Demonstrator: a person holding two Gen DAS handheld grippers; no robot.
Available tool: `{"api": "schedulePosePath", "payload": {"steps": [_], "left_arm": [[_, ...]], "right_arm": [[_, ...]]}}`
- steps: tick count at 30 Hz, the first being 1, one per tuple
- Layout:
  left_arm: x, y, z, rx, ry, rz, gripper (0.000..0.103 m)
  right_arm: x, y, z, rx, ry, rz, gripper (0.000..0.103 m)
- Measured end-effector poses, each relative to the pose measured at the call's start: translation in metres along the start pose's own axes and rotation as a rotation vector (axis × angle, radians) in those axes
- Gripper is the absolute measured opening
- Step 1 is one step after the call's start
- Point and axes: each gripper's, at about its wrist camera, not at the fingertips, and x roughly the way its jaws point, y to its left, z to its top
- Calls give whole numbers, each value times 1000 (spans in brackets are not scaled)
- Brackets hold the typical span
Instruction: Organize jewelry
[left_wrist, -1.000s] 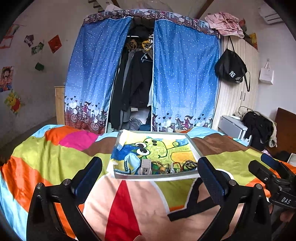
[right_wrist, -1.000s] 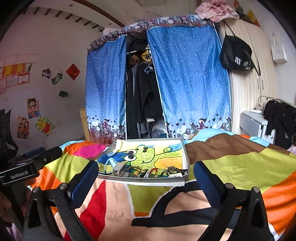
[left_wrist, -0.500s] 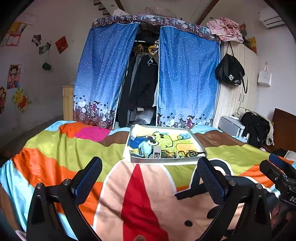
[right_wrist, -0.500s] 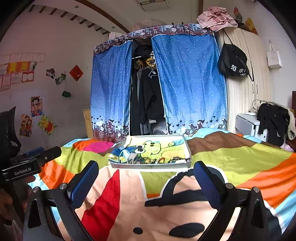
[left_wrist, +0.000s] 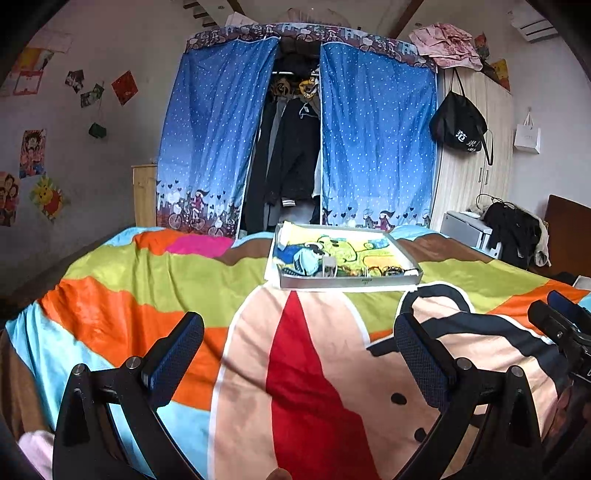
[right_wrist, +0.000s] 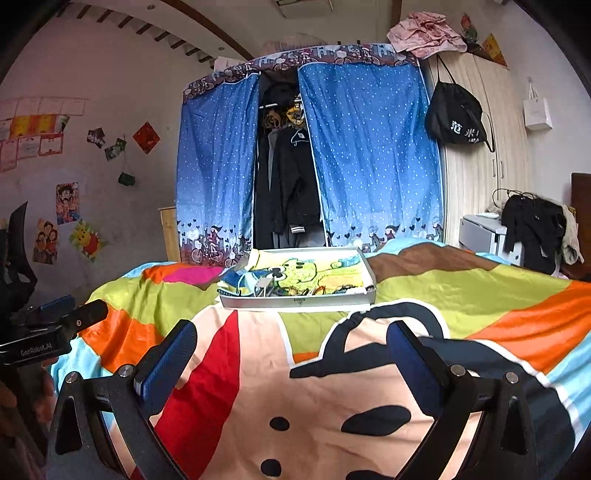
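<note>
Both the left claw (left_wrist: 299, 354) and right claw (right_wrist: 291, 350) hang spread wide, empty, above the colourful bedspread (left_wrist: 147, 280), well short of the jewelry tray (left_wrist: 347, 282).

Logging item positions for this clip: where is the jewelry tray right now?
The tray sits on the colourful bedspread at the far side of the bed, centred ahead of both open grippers, in front of the blue curtains.
</note>
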Motion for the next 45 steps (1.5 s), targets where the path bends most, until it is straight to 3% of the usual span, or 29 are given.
{"api": "schedulePosePath", "payload": {"steps": [17, 26, 45], "left_arm": [[9, 10, -47, 14, 56, -4, 101], [13, 18, -53, -14, 79, -2, 101], [16, 18, -59, -6, 89, 2, 101]], "right_arm": [[9, 9, -36, 6, 76, -2, 103], [20, 4, -47, 39, 141, -19, 103], [22, 9, -48, 26, 144, -6, 103]]}}
